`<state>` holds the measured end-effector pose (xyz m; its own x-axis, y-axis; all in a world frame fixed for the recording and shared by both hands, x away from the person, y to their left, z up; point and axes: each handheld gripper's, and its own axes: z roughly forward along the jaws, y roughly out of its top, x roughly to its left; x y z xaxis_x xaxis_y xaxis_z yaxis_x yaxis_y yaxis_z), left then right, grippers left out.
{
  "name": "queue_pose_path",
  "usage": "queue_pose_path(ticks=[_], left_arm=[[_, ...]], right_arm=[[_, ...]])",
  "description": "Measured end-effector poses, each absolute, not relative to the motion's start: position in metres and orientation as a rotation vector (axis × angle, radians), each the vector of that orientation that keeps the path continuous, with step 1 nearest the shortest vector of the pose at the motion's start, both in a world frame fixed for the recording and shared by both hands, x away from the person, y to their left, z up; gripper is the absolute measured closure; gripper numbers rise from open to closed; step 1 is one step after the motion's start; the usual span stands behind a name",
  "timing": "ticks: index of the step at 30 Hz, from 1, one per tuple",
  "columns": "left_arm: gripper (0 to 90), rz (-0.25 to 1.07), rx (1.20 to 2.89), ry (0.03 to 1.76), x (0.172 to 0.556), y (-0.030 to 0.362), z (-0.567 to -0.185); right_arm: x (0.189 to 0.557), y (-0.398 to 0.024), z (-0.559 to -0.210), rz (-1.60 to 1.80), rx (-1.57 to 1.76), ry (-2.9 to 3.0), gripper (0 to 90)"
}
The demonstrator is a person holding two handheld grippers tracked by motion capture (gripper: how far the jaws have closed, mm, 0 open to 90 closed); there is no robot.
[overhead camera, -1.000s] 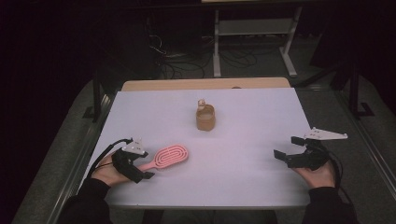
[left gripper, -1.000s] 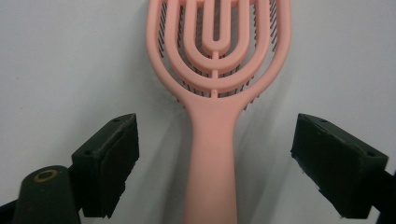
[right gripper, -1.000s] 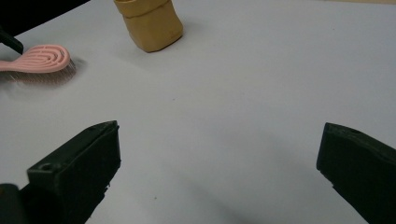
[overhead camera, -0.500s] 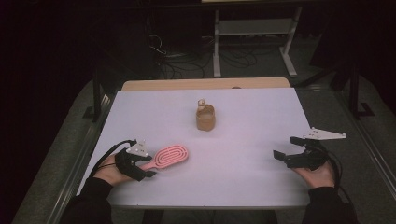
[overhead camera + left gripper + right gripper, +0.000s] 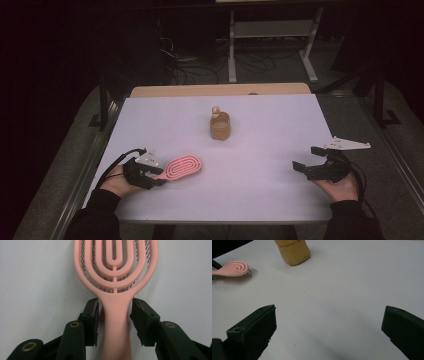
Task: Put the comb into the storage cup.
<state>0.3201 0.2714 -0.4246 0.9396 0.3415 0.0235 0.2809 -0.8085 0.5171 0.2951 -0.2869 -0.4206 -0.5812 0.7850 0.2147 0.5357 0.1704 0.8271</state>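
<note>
Your left gripper (image 5: 114,322): jaws straddle handle of pink hairbrush (image 5: 115,287), one either side, narrow gaps visible between pads and handle; not clamped, no clear contact. Brush lies flat on white table (image 5: 260,125), front-left area, head pointing away from your hand, bristles down. Your right gripper (image 5: 306,159): jaws spread wide, holding nothing, low over table at front-right, well apart from brush. Tan holder (image 5: 219,126) stands upright near table centre, far from both grippers.

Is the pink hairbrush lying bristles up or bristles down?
Bristles down: the pink hairbrush shows its smooth looped back, with dark bristles under the head in the right gripper view.
</note>
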Motion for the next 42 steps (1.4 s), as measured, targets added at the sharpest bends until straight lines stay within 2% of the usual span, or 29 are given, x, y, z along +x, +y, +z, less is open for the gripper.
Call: queue_pose_path(ticks=[8, 14, 24, 33, 42], left_arm=[[66.1, 0.178, 2.612, 0.433, 0.321, 0.266, -0.426], [68.7, 0.168, 2.625, 0.433, 0.322, 0.264, -0.425], [69.9, 0.204, 2.652, 0.404, 0.318, 0.254, -0.419], [70.0, 0.184, 2.607, 0.401, 0.317, 0.255, -0.414], [70.1, 0.234, 2.588, 0.357, 0.314, 0.249, -0.401]], right_arm=[[0.295, -0.287, -0.421, 1.367, 1.27, 2.188, 0.0], [0.296, -0.286, -0.421, 1.363, 1.272, 2.192, 0.0], [0.296, -0.286, -0.423, 1.352, 1.276, 2.197, 0.0], [0.295, -0.287, -0.423, 1.355, 1.279, 2.194, 0.0], [0.295, -0.286, -0.423, 1.35, 1.282, 2.199, 0.0]])
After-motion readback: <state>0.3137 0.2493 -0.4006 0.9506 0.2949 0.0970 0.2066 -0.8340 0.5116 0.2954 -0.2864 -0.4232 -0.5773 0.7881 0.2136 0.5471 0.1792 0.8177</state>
